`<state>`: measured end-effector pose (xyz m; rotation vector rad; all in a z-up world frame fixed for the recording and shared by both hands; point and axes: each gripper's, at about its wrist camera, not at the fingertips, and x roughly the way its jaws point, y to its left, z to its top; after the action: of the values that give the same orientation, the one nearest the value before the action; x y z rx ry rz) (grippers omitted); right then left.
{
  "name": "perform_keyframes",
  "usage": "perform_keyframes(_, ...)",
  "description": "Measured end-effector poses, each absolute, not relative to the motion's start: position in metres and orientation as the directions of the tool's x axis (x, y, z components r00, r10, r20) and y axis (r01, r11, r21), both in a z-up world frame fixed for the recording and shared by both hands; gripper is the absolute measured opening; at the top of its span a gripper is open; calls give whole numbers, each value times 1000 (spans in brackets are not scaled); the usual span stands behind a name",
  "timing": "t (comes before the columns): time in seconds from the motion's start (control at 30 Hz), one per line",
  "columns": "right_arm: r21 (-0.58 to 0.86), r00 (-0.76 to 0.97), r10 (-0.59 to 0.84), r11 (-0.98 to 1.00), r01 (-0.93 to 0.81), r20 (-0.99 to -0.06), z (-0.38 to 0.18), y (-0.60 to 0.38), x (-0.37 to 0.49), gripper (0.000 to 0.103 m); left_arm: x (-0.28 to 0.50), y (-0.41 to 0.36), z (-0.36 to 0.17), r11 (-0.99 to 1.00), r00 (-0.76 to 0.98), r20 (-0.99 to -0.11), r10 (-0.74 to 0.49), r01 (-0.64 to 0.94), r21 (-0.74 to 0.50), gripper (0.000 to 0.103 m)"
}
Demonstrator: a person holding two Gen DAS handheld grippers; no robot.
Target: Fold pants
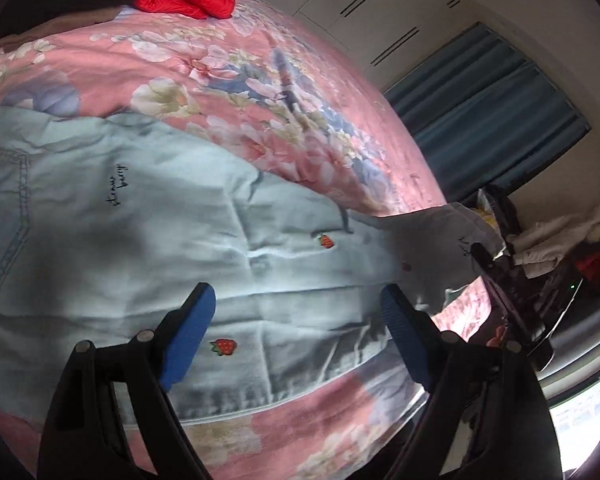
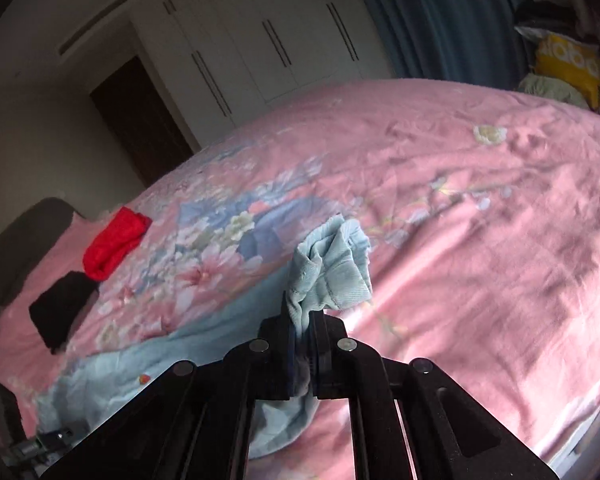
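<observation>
Light blue denim pants point(image 1: 140, 220) with small strawberry patches lie flat across the pink floral bedspread point(image 1: 220, 60). My left gripper point(image 1: 296, 300) is open and empty, its blue pads just above the pants near their lower hem. My right gripper point(image 2: 302, 344) is shut on a bunched end of the pants point(image 2: 332, 268), lifted above the bed. In the left wrist view the right gripper point(image 1: 482, 254) shows at the far right, holding that leg end up.
A red garment point(image 2: 114, 246) and a black garment point(image 2: 60, 308) lie at the head of the bed. White wardrobes point(image 2: 260, 40) and a blue curtain point(image 2: 432, 16) stand behind. Clutter and a yellow bag point(image 2: 568, 66) lie beside the bed.
</observation>
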<state>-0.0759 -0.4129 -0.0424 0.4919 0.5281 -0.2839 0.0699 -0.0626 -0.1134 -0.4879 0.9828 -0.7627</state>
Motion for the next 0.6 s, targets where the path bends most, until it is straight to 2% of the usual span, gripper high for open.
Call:
perform_keyframes(0.13, 177, 873, -102, 962, 209, -477, -15, -346, -62, 7, 71, -81, -94, 485, 268, -410, -872, 361, -796, 101)
perform_keyframes(0.23, 79, 893, -47, 993, 91, -447, -15, -299, -57, 7, 76, -94, -92, 412, 231, -349, -908, 352, -840, 102)
perform_keyframes(0.3, 20, 897, -8, 1000, 19, -442, -23, -269, -55, 7, 82, -100, -102, 390, 198, -341, -919, 325, -862, 102)
perform_keyframes(0.37, -24, 889, 35, 998, -51, -457, -37, -241, -52, 7, 90, -104, -121, 368, 150, -339, -929, 254, -894, 102)
perform_keyframes(0.43, -57, 873, 75, 992, -116, -483, -53, -216, -50, 7, 98, -104, -140, 348, 125, -329, -936, 188, -919, 98)
perform_keyframes(0.47, -77, 866, 90, 986, -146, -492, -60, -204, -50, 7, 99, -102, -144, 348, 131, -328, -935, 178, -920, 94)
perform_keyframes(0.53, -132, 859, 103, 972, -194, -502, -72, -184, -52, 7, 102, -95, -145, 364, 153, -338, -929, 189, -912, 58)
perform_keyframes(0.57, -152, 856, 112, 965, -216, -505, -75, -176, -53, 7, 103, -90, -143, 377, 158, -350, -923, 195, -906, 47)
perform_keyframes(0.6, -160, 850, 129, 957, -241, -512, -77, -171, -55, 7, 104, -85, -141, 392, 166, -363, -917, 204, -897, 24)
